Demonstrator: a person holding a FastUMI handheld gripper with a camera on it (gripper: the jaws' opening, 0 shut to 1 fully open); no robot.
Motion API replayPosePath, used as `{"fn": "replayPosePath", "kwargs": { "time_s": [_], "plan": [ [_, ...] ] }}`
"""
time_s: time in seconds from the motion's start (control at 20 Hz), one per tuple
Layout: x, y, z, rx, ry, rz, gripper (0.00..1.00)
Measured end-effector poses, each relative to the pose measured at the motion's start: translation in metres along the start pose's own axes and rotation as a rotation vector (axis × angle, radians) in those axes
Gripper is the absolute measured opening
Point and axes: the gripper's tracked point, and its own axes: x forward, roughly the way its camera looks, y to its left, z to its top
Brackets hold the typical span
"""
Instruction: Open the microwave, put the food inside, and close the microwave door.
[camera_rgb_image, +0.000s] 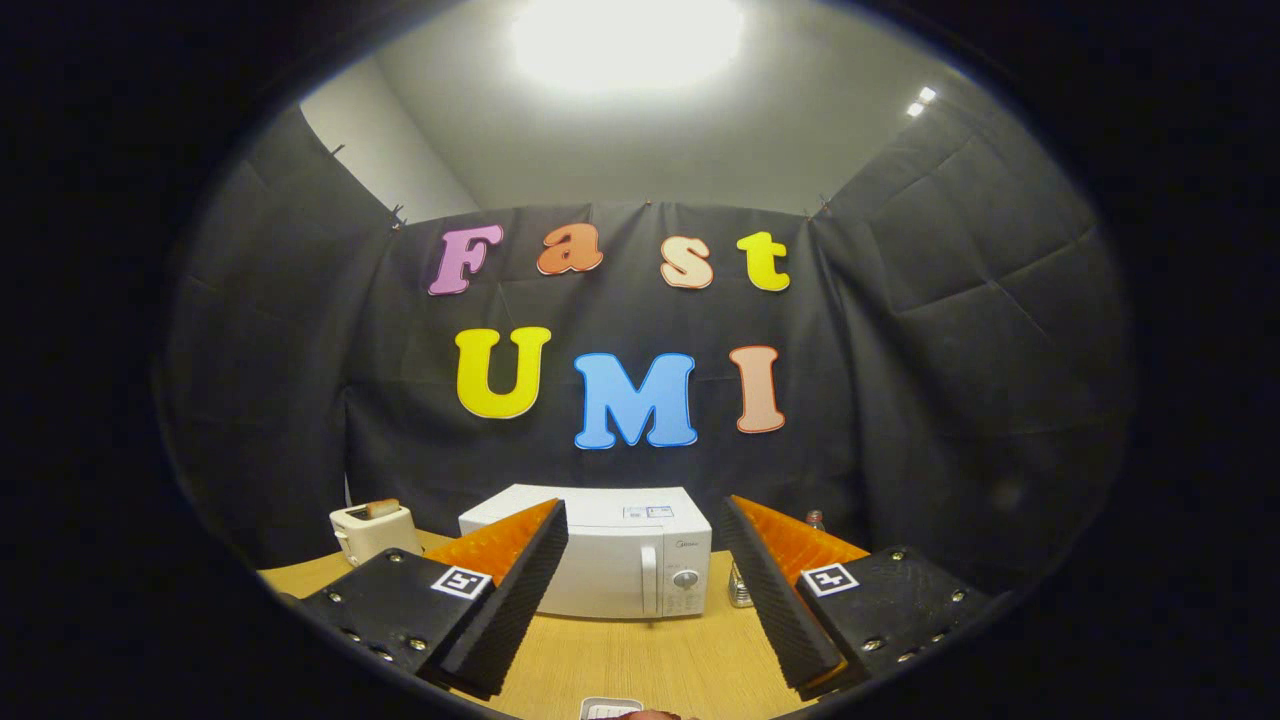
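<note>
Facing the closed microwave (600, 560) far across the table (640, 660), the gripper (645, 590) hangs spread wide, empty. Its rigid door probably pulls by the vertical handle (650, 580), right of the window.

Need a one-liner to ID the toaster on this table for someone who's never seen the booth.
Start at the white microwave, door shut, standing on the wooden table beyond the open gripper. Left of it, apart, stands a small cream toaster. It alone has a slice of toast poking out of its top.
</note>
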Motion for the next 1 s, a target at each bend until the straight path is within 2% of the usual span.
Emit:
{"fn": "replayPosePath", "kwargs": {
  "time_s": [0.55,1.0],
  "plan": [
    [0.097,-0.018,-0.053,0.026,0.068,0.046,0.97],
    [0.167,-0.017,-0.117,0.037,0.155,0.088,0.97]
  ]
}}
